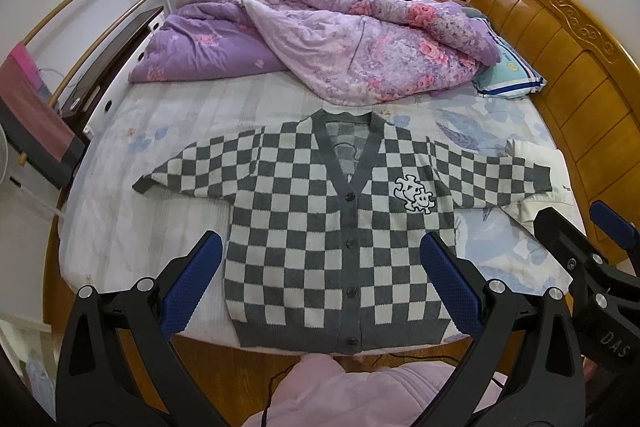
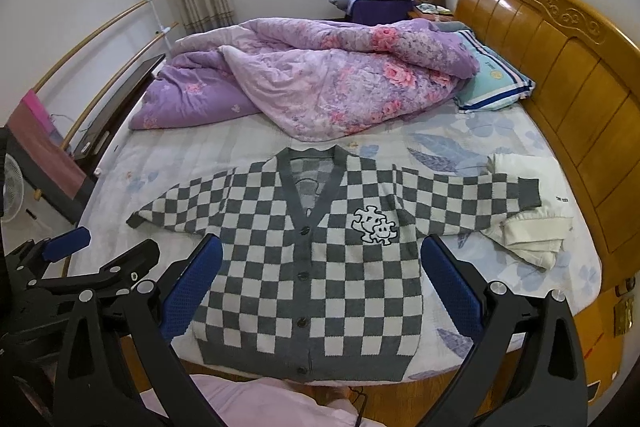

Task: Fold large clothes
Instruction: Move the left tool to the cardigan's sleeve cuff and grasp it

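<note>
While I hold both grippers above the near edge of the bed, a grey-and-white checkerboard knit cardigan (image 1: 320,227) lies flat and face up on the pale floral bedsheet (image 1: 160,123). It is buttoned, its sleeves spread out to either side, its hem at the near edge of the mattress. A small white puzzle-piece patch (image 1: 414,194) sits on its chest. My left gripper (image 1: 320,279) hovers over the lower part of the cardigan, its blue-padded jaws spread wide and holding nothing. My right gripper (image 2: 320,281) hangs beside it, jaws equally wide apart and empty.

One sleeve cuff rests on a folded cream-white garment (image 2: 532,227) near the carved wooden headboard (image 2: 560,67). Beyond the cardigan's collar lies a rumpled purple floral quilt (image 1: 340,39), with a teal-and-white striped pillow (image 1: 508,75) just beside it. A pink sleeve (image 1: 340,387) shows at the bottom edge of the left wrist view.
</note>
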`<state>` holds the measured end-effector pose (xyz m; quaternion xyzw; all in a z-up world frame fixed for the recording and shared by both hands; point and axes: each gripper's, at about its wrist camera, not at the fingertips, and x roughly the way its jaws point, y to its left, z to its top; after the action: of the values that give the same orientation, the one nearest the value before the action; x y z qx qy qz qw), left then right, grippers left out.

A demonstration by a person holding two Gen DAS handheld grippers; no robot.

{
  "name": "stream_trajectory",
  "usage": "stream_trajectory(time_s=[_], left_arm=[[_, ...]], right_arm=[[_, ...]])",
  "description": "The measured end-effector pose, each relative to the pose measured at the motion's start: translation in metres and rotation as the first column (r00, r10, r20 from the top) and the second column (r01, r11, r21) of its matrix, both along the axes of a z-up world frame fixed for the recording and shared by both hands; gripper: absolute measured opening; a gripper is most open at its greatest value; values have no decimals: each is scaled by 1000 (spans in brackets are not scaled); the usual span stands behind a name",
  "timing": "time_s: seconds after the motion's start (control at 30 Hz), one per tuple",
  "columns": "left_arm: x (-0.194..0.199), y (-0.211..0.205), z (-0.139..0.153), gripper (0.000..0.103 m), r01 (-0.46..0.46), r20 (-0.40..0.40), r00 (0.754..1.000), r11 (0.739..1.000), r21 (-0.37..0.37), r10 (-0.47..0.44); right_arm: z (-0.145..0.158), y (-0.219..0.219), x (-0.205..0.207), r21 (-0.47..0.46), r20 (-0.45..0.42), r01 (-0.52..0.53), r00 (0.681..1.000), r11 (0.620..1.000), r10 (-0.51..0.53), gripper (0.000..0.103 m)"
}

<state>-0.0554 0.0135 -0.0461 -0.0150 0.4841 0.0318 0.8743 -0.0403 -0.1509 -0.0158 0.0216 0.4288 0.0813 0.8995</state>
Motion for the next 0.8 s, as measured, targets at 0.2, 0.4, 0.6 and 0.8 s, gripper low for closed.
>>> stream_trajectory(time_s=[0.2, 0.4, 0.6, 0.8], left_arm=[[-21, 4, 6, 100, -78, -18, 997, 997, -24, 78], [-29, 7, 13, 100, -157, -48, 987, 986, -51, 155], [-34, 25, 16, 100, -211, -73, 976, 971, -110, 203], [-32, 43, 20, 99, -263, -91, 963, 960, -94, 255]], right_arm=[[2, 1, -4, 11, -2, -86, 996, 996, 86, 96], [1, 1, -2, 40, -21, -175, 984, 984, 176, 96], [3, 8, 4, 87, -3, -277, 961, 957, 278, 96], [6, 25, 13, 147, 64, -346, 938, 927, 341, 96]])
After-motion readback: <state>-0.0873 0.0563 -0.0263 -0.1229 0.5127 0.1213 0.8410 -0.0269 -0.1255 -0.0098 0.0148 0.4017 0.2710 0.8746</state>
